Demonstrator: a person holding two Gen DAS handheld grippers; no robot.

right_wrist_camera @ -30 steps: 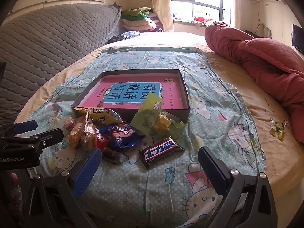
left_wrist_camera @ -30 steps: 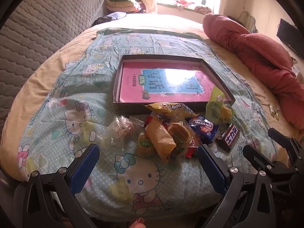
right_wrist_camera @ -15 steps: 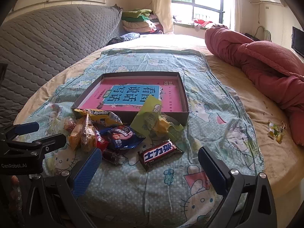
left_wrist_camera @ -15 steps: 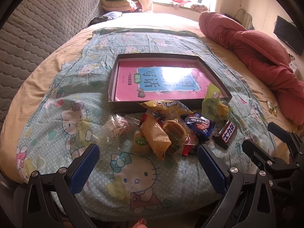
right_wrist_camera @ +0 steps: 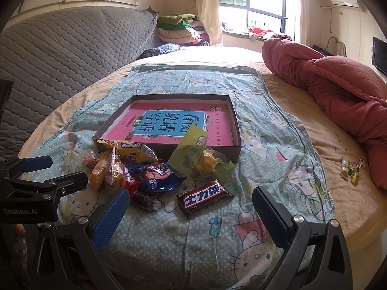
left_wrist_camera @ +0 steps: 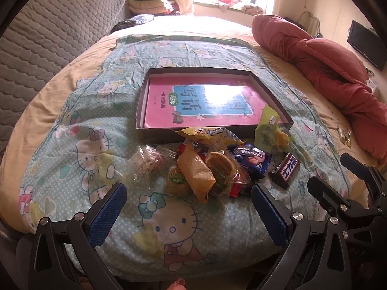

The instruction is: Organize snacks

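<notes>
A bed (right_wrist_camera: 302, 130) carries a cartoon-cat sheet (right_wrist_camera: 266, 159), a red quilt (right_wrist_camera: 338, 82) and folded blankets (right_wrist_camera: 179, 31)

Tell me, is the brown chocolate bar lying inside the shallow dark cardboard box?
No, the brown chocolate bar lies on the bedsheet outside the box.

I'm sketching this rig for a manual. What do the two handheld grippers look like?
Both the left gripper and the right gripper have black angular frames with silver bolts and blue ribbed fingers. White "GenRobot.AI" lettering marks the left one's side. No cables or sleeves show.
</notes>
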